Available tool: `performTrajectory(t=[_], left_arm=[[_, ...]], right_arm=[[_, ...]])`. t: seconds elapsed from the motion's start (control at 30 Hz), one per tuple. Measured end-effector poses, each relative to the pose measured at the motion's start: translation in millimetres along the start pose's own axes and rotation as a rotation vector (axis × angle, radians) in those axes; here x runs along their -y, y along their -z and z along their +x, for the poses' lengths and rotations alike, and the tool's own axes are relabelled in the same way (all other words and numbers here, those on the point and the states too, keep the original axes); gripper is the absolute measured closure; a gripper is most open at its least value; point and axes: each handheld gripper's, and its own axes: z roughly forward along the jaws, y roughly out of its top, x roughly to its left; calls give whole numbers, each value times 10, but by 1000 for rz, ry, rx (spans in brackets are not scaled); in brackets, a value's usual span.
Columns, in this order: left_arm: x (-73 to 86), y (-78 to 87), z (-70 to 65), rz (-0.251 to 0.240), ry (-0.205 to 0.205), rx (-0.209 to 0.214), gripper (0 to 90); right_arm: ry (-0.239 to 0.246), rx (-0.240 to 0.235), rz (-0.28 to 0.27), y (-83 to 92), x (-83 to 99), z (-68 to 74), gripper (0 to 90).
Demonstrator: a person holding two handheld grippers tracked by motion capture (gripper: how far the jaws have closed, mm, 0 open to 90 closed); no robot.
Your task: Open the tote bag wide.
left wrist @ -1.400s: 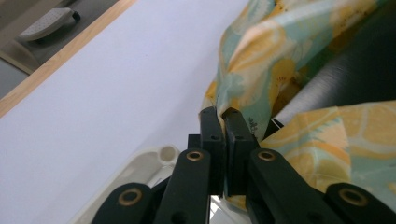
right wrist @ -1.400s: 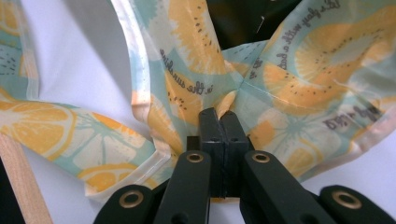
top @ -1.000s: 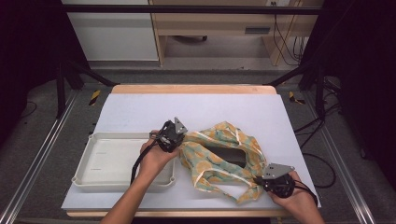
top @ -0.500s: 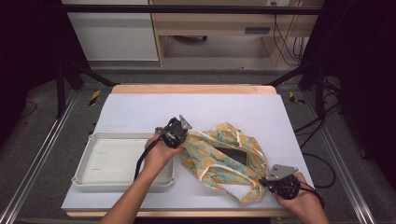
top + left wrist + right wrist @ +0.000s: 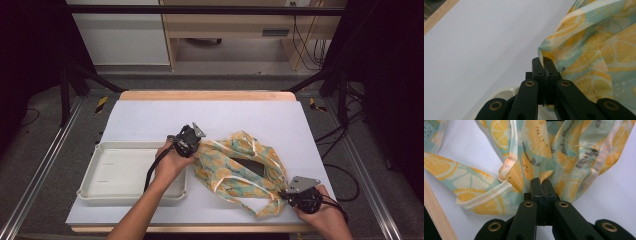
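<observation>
Left jaws: pressed together on a pinch of thin cloth at the near edge of the lemon-print bag (image 5: 594, 47), as the left gripper view shows; no gap between them.
Right jaws: likewise closed tight on a fold of the same bag, just beside one of its pale trimmed handles (image 5: 510, 162).
Left gripper (image 5: 192, 141): held in the person's left hand at the bag's left end, just past the far right corner of the white tray (image 5: 100, 192).
Right gripper (image 5: 292, 196): held in the right hand at the bag's near right corner, close to the front edge of the table (image 5: 150, 117).
Lemon-print bag: a soft yellow and teal fabric bag lying crumpled in the right half of the table, stretched loosely between the two grippers; a dark opening shows in its middle.
White tray: empty, on the left of the table, beside the bag but apart from it.
Step in hand: both ends of the bag appear gripped, likely ready for spreading or folding.
Next move: probably calls for both hands to lift or draw apart together, keeping the thin cloth pinched so it does not slip free.
</observation>
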Motion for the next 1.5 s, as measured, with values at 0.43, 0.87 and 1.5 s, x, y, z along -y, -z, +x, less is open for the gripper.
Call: performTrajectory(t=[0.43, 0.87, 1.5], left_arm=[[23, 19, 0, -12, 11, 8, 899], [47, 359, -69, -139, 1, 5, 638], [-52, 927, -379, -250, -91, 64, 537]], right_arm=[[-13, 7, -10, 16, 14, -12, 900], [-4, -19, -103, 67, -66, 28, 766], [-2, -115, -277, 194, -688, 244, 449]])
